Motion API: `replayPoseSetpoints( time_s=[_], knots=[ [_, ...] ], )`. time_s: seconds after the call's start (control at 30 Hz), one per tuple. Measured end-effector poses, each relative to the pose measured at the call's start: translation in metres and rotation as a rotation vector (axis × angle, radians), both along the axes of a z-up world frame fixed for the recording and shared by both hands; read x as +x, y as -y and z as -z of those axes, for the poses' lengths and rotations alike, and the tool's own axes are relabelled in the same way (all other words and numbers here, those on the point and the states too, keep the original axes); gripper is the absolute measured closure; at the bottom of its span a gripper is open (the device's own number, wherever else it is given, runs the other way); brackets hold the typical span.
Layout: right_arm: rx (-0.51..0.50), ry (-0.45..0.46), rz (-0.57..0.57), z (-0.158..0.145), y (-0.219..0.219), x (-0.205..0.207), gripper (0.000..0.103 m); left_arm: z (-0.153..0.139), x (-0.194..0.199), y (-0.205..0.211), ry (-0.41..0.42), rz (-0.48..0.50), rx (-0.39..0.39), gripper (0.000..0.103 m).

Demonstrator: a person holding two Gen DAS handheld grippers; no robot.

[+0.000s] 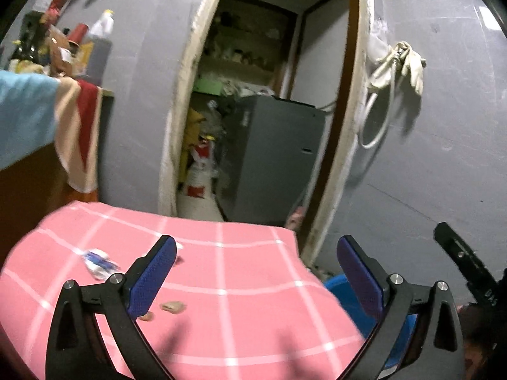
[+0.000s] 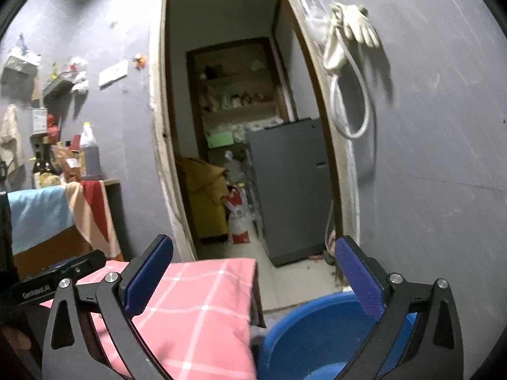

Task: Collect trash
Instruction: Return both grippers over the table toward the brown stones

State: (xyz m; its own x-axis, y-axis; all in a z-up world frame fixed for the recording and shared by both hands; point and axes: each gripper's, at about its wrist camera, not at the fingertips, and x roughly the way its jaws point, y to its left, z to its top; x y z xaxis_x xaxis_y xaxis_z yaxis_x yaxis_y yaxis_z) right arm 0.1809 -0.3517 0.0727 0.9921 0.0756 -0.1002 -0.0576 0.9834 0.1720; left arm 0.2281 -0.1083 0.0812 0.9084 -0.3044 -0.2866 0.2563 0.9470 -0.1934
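My left gripper (image 1: 256, 272) has its blue-padded fingers spread wide apart with nothing between them, hanging over the pink checked tablecloth (image 1: 240, 272) that fills the lower middle of the left wrist view. The trash lies on that cloth: a crumpled blue-and-white wrapper (image 1: 99, 261) sits at the lower left of the frame, just left of my left finger, and two small tan scraps (image 1: 172, 307) lie lower down, near the base of that same finger; one is partly hidden behind the pad. What the scraps are I cannot tell through the blur.

My right gripper (image 2: 253, 272) is likewise wide open and holds nothing. In its view the blue plastic tub (image 2: 301, 326) sits at the lower right, close beside the hanging edge of the tablecloth (image 2: 202, 304), with my right finger over its rim. The same tub (image 1: 340, 294) peeks out at the lower right of the left wrist view.

Beyond both grippers an open doorway fills the centre of the frame, with a grey refrigerator (image 2: 291, 190) inside it. Pale gloves (image 2: 355, 28) and a looped white hose (image 2: 348, 101) hang on the grey wall at the upper right.
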Motion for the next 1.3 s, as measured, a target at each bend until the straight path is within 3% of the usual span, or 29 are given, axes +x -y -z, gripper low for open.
replayPoseSetpoints(
  time_s=[0.33,0.6,0.8,1.07,1.3],
  knots=[
    [-0.058,0.127,-0.057,-0.007,-0.040,-0.010,0.000,0.001,-0.011,-0.050,0.051,-0.097,-0.014,0.004],
    [-0.058,0.119,-0.149,-0.007,-0.074,0.002,0.000,-0.003,-0.021,-0.090,0.086,-0.170,0.011,0.004],
    [-0.121,0.111,-0.246,-0.005,-0.115,0.018,0.000,-0.001,-0.024,-0.120,0.100,-0.234,0.024,0.004],
    [-0.170,0.029,-0.330,0.006,-0.152,0.044,0.000,0.017,-0.018,-0.152,0.029,-0.266,0.036,0.004],
    [-0.187,-0.128,-0.373,0.023,-0.163,0.072,0.000,0.035,-0.008,-0.163,-0.080,-0.242,0.025,0.004]
  ],
)
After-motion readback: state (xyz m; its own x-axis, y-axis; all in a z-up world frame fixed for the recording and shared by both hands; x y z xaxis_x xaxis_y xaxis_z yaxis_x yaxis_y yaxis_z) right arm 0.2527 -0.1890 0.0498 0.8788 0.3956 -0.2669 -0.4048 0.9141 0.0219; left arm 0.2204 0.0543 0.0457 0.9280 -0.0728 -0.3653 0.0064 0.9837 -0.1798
